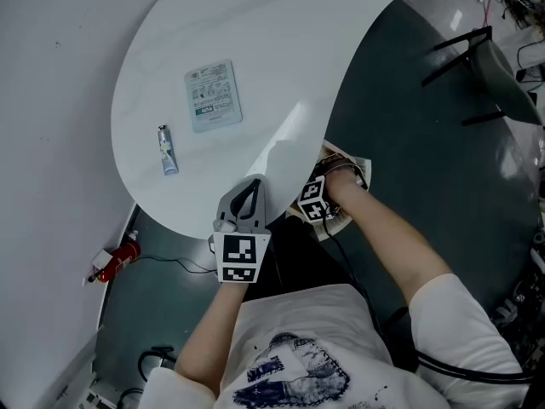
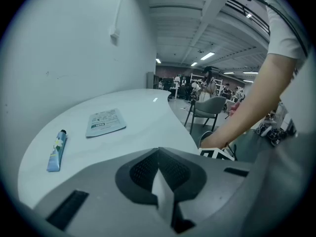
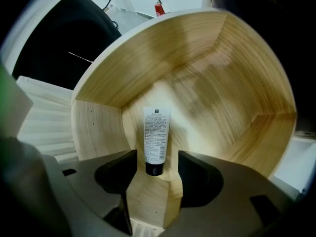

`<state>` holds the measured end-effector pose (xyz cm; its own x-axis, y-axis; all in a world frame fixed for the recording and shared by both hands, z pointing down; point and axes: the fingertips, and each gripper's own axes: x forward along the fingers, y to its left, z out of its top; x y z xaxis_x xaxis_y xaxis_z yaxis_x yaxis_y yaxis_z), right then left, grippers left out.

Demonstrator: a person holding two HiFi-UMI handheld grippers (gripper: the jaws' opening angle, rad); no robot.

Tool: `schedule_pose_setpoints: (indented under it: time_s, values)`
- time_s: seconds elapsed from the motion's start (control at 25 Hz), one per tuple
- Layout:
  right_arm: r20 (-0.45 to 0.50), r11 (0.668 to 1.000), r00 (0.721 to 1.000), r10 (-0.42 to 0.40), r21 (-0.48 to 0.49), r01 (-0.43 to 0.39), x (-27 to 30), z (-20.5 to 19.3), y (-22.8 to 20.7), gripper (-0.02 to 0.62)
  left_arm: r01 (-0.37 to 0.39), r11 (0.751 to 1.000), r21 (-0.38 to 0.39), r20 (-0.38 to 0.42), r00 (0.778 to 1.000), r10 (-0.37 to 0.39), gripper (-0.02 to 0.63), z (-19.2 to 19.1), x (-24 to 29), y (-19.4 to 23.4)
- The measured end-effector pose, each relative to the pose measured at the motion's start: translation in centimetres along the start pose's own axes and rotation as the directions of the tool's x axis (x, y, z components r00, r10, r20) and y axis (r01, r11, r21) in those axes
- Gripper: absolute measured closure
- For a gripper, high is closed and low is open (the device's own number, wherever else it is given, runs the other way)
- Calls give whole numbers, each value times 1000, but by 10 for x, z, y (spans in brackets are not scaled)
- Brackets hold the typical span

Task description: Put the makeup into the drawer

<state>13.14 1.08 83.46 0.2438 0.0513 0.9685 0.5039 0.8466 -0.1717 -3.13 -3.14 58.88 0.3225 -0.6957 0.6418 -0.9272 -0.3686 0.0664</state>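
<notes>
A white makeup tube [image 3: 156, 138] with a black cap lies flat on the floor of the open wooden drawer [image 3: 222, 83]. My right gripper [image 3: 157, 168] points down into the drawer, open, its jaws either side of the cap end without touching it. From the head view only its marker cube [image 1: 314, 201] and the drawer's rim [image 1: 361, 170] show below the table edge. On the white table [image 1: 255, 41] lie a small blue tube [image 1: 168, 150] [image 2: 56, 150] and a pale flat sachet [image 1: 213, 96] [image 2: 105, 122]. My left gripper [image 1: 251, 187] [image 2: 159, 174] is shut and empty at the table's near edge.
The drawer sticks out under the table's right near edge. A grey chair [image 2: 210, 108] stands on the dark floor beyond the table. A red extinguisher [image 1: 119, 258] lies on the floor at the left. My right forearm [image 2: 256, 107] crosses the right side of the left gripper view.
</notes>
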Motion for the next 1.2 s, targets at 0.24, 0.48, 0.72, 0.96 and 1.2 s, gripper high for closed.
schedule_pose_setpoints:
  time_s: [0.24,0.48,0.72,0.96,1.2]
  values:
    - [22,997,998,-61,56,59,-14,-4,0,344,15,1000,20,32,999,-15,558,7,-10,7]
    - [57,988,994,-96,129,88,-47,0,16,345,57,996,70,41,997,-60,558,14,-22,8]
    - [63,943,978,-199,285,173,-78,-2,19,469,97,989,113,67,992,-105,558,25,-39,8]
    - [87,857,940,-331,444,261,-116,2,10,568,123,981,150,88,987,-137,558,27,-61,20]
    - [39,777,926,-375,558,291,-143,1,18,574,134,974,181,107,982,-155,558,28,-86,37]
